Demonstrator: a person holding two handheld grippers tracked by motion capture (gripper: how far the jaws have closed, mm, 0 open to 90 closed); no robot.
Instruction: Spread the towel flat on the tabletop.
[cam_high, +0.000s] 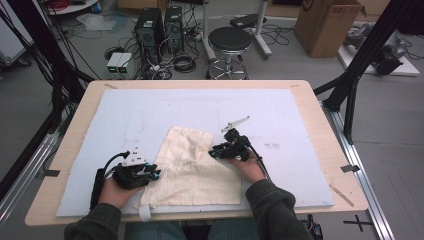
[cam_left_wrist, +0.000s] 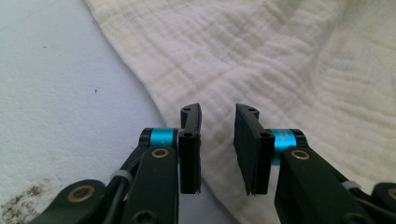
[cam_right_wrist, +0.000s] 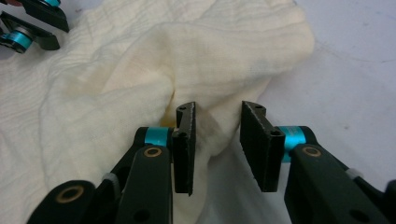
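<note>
Fingers (cam_right_wrist: 184, 140) of the right gripper (cam_right_wrist: 217, 140) straddle a cloth (cam_right_wrist: 116, 93) fold hidden from above

One cloth (cam_high: 192, 167), two grippers (cam_high: 156, 174) (cam_high: 213, 152).

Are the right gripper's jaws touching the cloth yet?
Cannot tell. In the right gripper view the right gripper stands open over a raised fold of the cloth, with no plain contact or gap.

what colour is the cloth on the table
Cream, off-white, with a fine crinkled weave. The cloth shows best in the left gripper view.
</note>
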